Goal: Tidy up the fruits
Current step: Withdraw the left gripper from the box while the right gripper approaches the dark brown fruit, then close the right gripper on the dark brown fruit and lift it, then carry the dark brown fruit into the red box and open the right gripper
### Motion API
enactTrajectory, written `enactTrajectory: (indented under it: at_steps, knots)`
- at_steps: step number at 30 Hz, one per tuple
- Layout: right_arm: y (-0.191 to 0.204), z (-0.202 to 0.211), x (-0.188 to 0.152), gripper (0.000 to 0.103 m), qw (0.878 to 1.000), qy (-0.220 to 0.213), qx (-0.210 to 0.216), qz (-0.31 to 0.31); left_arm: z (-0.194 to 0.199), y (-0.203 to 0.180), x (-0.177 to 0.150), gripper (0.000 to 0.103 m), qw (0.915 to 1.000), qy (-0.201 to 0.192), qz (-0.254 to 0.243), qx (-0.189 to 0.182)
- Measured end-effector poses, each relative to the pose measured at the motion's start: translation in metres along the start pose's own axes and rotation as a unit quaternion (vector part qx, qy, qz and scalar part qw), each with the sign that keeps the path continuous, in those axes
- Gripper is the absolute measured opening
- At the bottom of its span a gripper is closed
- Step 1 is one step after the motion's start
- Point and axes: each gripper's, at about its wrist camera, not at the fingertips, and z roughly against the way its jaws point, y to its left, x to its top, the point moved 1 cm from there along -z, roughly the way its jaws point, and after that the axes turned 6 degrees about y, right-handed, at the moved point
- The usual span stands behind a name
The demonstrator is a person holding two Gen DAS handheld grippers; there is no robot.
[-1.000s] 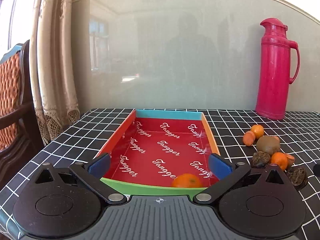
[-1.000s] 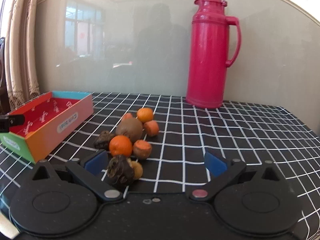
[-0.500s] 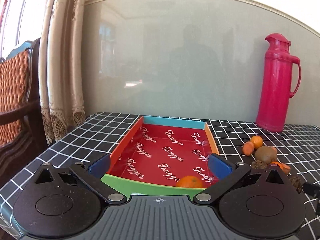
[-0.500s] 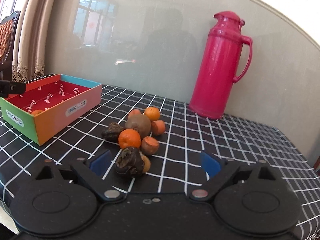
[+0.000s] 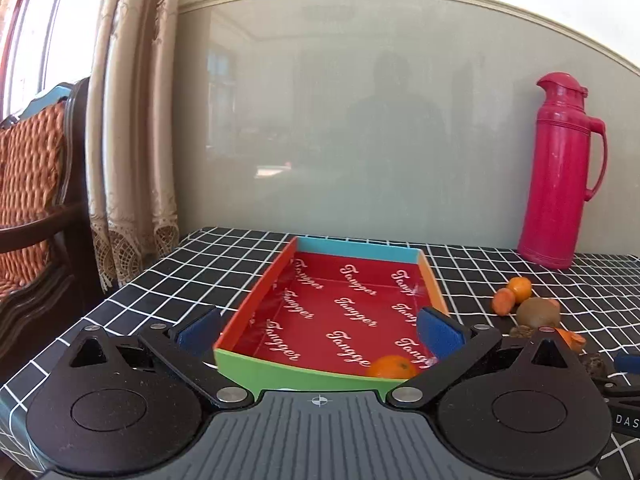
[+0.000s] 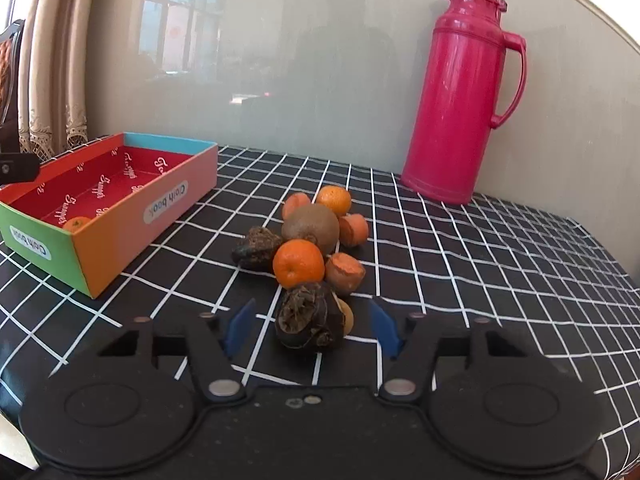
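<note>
A colourful box [image 5: 232, 344] with a red lining lies on the black checked table, and it also shows in the right wrist view [image 6: 120, 240]. One orange [image 5: 392, 367] lies in its near right corner. My left gripper [image 5: 318, 328] is open and empty, just before the box's near end. A pile of fruit [image 6: 308, 236] sits right of the box: oranges, a kiwi [image 6: 310, 226], dark dried fruits. My right gripper [image 6: 312, 326] is open, its pads either side of the nearest dark fruit [image 6: 310, 322], not touching it.
A pink thermos [image 6: 464, 92] stands at the back right by the wall. A chair [image 5: 32, 184] and a curtain [image 5: 132, 120] are at the left, beyond the table edge. The other gripper's tip [image 5: 626, 362] shows at the right edge.
My right gripper has moved forward and left, so the nearest dark fruit now sits between its pads, which have narrowed. My left gripper has drawn back from the box.
</note>
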Motion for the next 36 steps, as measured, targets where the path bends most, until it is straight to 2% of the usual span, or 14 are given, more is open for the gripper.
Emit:
enactTrajectory:
  at_steps: [9,22,29,36]
  knots:
    - [0.007,-0.010,0.000,0.049,1.000,0.020,-0.007,-0.001,-0.002,0.014,-0.001,0.103,0.9999,0.004,0.008,0.006]
    - [0.005,-0.021,0.005,0.042,0.999,0.036,-0.002,-0.025,-0.003,0.021,-0.006,0.103,0.9998,0.018,-0.009,0.004]
    - [0.012,-0.006,0.012,0.042,1.000,0.007,0.013,-0.027,-0.002,0.020,-0.007,0.103,0.9997,0.019,-0.016,0.002]
    - [0.031,0.010,0.032,0.042,0.996,-0.053,0.053,-0.038,0.000,0.029,-0.010,0.103,0.9994,0.021,-0.023,0.013]
